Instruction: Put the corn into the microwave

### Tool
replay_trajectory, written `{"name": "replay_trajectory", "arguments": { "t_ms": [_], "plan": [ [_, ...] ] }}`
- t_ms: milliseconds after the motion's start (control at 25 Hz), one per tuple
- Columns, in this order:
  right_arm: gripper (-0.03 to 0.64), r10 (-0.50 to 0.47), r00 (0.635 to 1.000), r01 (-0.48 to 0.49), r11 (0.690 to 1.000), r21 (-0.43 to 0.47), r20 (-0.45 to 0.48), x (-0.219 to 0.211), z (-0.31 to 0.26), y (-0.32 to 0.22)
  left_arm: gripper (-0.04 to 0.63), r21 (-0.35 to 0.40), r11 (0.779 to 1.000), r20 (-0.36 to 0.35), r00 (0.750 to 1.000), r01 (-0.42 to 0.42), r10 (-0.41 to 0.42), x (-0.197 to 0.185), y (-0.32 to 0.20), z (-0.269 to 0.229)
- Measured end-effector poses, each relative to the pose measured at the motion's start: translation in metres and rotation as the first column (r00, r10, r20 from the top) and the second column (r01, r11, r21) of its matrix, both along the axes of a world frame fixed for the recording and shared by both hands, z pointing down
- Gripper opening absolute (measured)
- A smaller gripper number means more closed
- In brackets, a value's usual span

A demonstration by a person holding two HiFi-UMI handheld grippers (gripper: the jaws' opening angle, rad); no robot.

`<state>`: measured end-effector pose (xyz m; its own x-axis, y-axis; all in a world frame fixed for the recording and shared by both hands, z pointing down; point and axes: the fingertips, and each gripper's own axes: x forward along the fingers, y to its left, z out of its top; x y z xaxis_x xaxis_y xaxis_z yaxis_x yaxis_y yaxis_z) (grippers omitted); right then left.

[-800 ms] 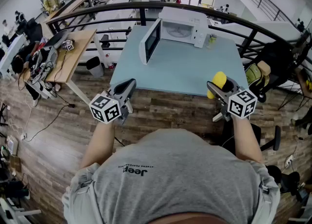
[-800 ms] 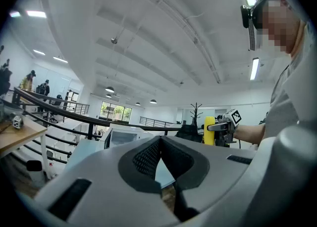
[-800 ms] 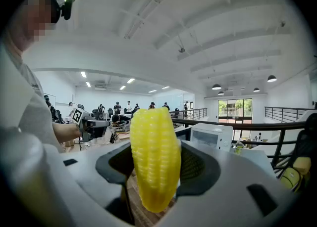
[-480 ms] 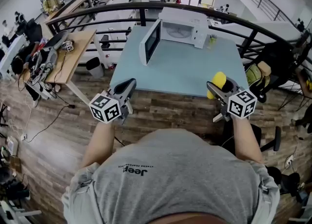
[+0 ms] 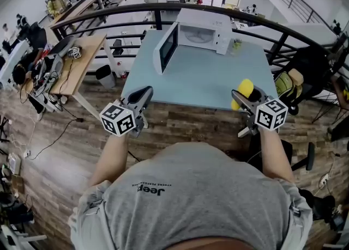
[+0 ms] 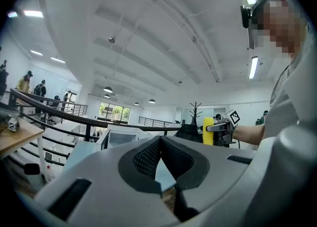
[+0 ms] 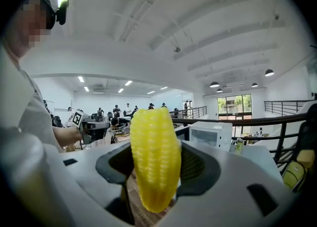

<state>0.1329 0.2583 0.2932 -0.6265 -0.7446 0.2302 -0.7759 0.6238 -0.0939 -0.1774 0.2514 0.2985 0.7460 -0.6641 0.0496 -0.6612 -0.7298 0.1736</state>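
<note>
A yellow corn cob [image 5: 245, 87] stands upright in my right gripper [image 5: 240, 99], which is shut on it just before the near right edge of the light-blue table [image 5: 202, 80]. In the right gripper view the corn cob [image 7: 154, 159] fills the gap between the pads. A white microwave [image 5: 200, 32] sits at the table's far end with its door [image 5: 166, 47] swung open to the left. My left gripper [image 5: 143, 96] hovers at the near left corner, shut and holding nothing. In the left gripper view its pads meet at the tips [image 6: 159, 139].
A small bottle [image 5: 236, 43] stands right of the microwave. A black railing [image 5: 109, 12] curves behind the table. A wooden desk [image 5: 82, 61] with cables lies to the left, and a black chair with a bag [image 5: 297, 77] to the right. The floor is wood planks.
</note>
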Motion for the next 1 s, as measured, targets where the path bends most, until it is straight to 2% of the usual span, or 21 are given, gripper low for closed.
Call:
{"name": "replay_trajectory", "arguments": {
  "t_ms": [280,520,1000],
  "plan": [
    [0.247,-0.019,1.0,0.019,1.0,0.018,0.003,0.02,-0.005,0.001,0.018,0.009,1.0,0.004,1.0,-0.009,0.009,0.029,-0.008,-0.006],
    [0.247,-0.026,1.0,0.026,0.999,0.022,-0.005,0.055,-0.008,0.008,0.018,0.018,0.999,0.008,0.999,-0.032,0.032,0.075,-0.007,-0.012],
    [0.247,-0.07,0.997,0.071,0.997,0.022,-0.015,0.125,-0.004,0.024,0.018,-0.025,0.998,0.036,0.997,-0.065,0.065,0.175,0.009,0.0]
  ]
}}
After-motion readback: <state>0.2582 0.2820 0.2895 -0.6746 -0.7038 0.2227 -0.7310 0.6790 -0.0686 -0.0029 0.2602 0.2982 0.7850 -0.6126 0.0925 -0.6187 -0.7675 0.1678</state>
